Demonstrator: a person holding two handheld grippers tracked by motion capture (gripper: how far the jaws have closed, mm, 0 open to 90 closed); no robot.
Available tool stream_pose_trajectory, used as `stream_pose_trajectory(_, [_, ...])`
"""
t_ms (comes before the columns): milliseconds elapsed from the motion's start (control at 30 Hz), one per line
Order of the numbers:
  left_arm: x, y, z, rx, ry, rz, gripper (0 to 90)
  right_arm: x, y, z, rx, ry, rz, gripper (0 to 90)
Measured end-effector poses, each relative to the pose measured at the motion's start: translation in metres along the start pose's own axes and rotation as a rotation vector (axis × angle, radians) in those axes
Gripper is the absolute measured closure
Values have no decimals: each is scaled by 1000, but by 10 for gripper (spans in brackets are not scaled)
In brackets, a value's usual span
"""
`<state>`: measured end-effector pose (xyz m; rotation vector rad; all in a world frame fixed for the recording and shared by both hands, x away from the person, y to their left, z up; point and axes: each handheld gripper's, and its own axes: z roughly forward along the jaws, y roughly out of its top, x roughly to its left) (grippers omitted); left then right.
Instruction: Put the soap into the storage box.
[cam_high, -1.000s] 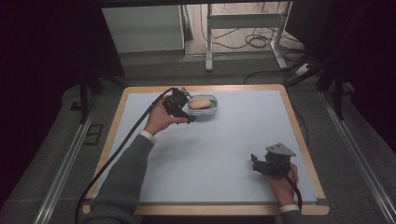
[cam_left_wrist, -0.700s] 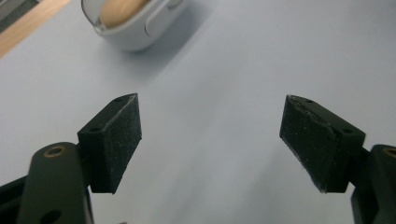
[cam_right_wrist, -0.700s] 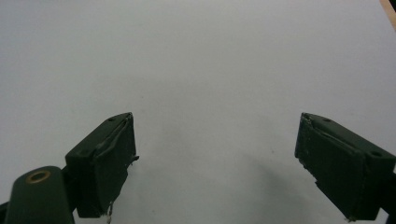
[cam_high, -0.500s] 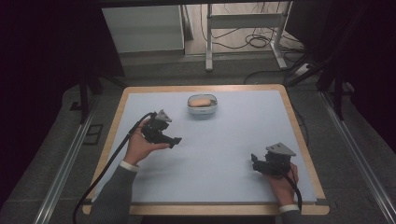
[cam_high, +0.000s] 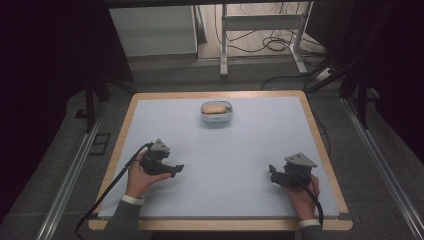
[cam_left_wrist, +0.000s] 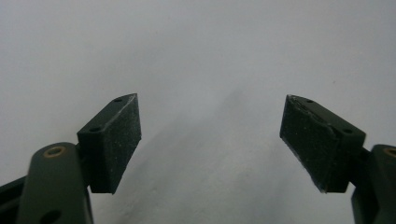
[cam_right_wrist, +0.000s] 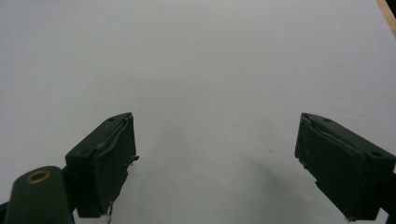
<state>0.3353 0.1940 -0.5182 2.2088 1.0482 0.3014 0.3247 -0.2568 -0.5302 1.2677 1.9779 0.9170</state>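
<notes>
Since the earlier frame the left gripper (cam_high: 172, 168) has drawn back from the bowl (cam_high: 217, 111) to the near left of the surface (cam_high: 235, 155), its fingers (cam_left_wrist: 112, 140) just closing a little yet standing wide apart with nothing between them. No writing or label can be read anywhere. That bowl, holding a tan oval thing (cam_high: 215, 107), sits at the far middle, well apart from both grippers. At the near right, the right gripper (cam_high: 272, 174) rests with fingers (cam_right_wrist: 105, 161) spread and empty.
</notes>
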Motion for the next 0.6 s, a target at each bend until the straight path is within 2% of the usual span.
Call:
stream_pose_trajectory(233, [3, -4, 0, 5, 27, 2, 211, -2, 0, -1, -5, 17, 15, 126])
stream_pose_trajectory(500, [3, -5, -5, -12, 12, -10, 211, -3, 0, -1, -9, 25, 25, 126])
stream_pose_trajectory(600, [3, -5, -3, -2, 14, -9, 209, -4, 0, -1, -10, 28, 32, 126])
